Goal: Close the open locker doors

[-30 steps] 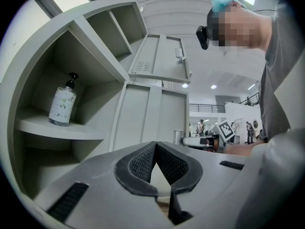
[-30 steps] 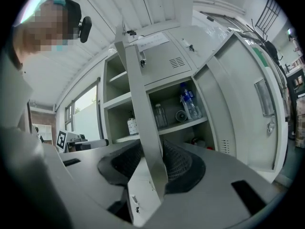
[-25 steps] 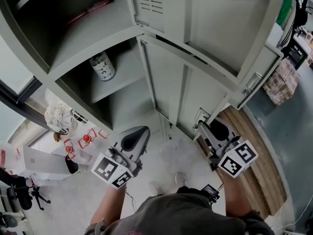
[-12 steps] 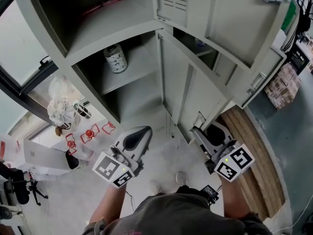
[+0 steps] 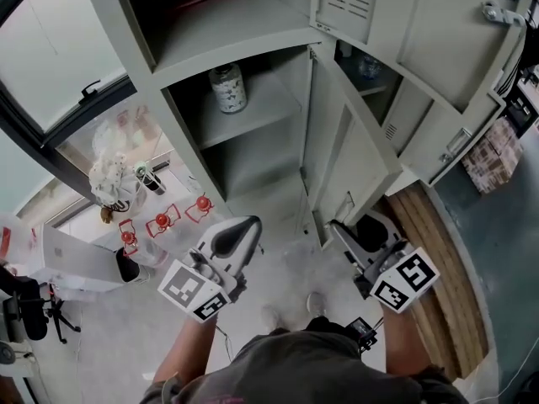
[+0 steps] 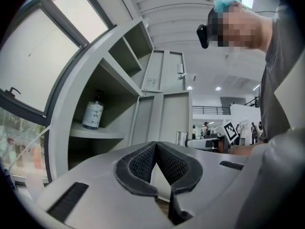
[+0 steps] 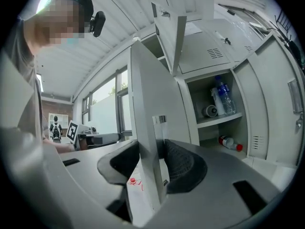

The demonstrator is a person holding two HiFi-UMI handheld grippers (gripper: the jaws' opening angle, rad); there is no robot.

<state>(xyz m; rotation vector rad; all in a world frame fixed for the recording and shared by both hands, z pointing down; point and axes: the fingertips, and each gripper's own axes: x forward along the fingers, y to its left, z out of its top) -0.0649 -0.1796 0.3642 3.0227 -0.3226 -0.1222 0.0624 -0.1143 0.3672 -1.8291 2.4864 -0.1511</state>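
Grey lockers (image 5: 160, 133) fill the head view, with the open lower door (image 5: 354, 133) standing out from them. My right gripper (image 5: 341, 225) has the free edge of that door (image 7: 147, 104) between its jaws by the latch, a pad against each side. These jaws have just been opening slightly wider, with the door still gripped. An upper door (image 7: 171, 27) also hangs open above. My left gripper (image 5: 244, 225) is level and to the left, shut and holding nothing (image 6: 156, 147). It points at the open compartment holding a patterned bottle (image 5: 228, 88).
Water bottles (image 7: 223, 97) stand in the compartment right of the door, and a red-capped bottle (image 7: 231, 143) lies lower down. A wooden pallet (image 5: 429, 251) lies at the right on the floor. At the left are red items (image 5: 160, 221), a plastic bag (image 5: 114, 179) and a white box (image 5: 72, 263).
The lower door has swung with my right gripper and now shows nearly edge-on, uncovering the compartment behind it. Both grippers and the view have shifted along the lockers.
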